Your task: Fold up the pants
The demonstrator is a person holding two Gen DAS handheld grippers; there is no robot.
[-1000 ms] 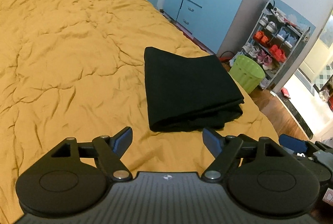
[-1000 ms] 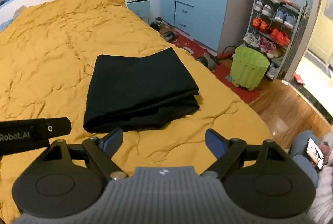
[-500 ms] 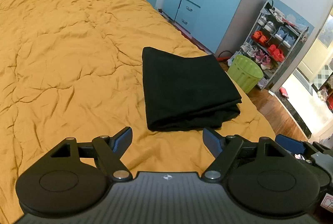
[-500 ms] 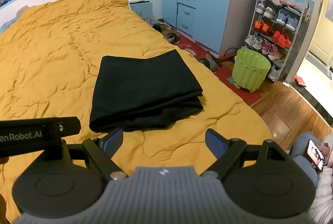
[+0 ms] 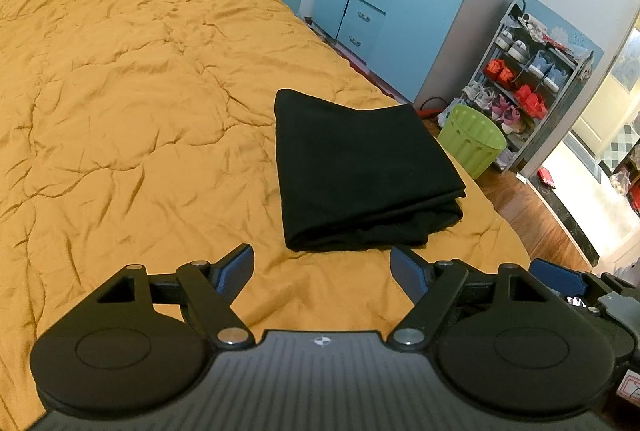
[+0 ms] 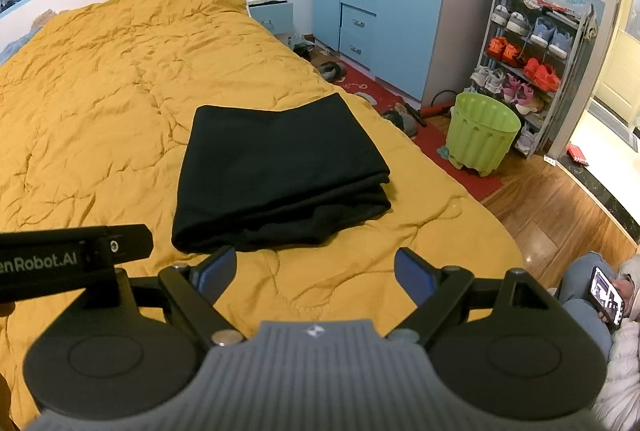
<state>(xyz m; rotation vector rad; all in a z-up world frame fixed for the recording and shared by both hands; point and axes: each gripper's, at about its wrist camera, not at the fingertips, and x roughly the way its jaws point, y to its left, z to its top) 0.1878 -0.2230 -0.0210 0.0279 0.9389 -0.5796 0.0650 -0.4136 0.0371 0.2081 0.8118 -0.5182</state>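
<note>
Two claws, left gripper (image 5: 322,265) and right gripper (image 6: 316,267), we hold wide and empty above the orange quilt (image 5: 120,103); folded black pants (image 5: 360,171) lie just ahead. Only our right view shows a seated person's phone (image 6: 607,294).

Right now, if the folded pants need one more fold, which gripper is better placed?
Probably the right gripper: the black pants lie almost straight ahead of it. From the left gripper they sit off to the right. Both are open, touching nothing.

Right tongs (image 6: 315,271) drawn back from folded pants (image 6: 280,175) (slightly), left tongs (image 5: 321,269) barely shifted
</note>
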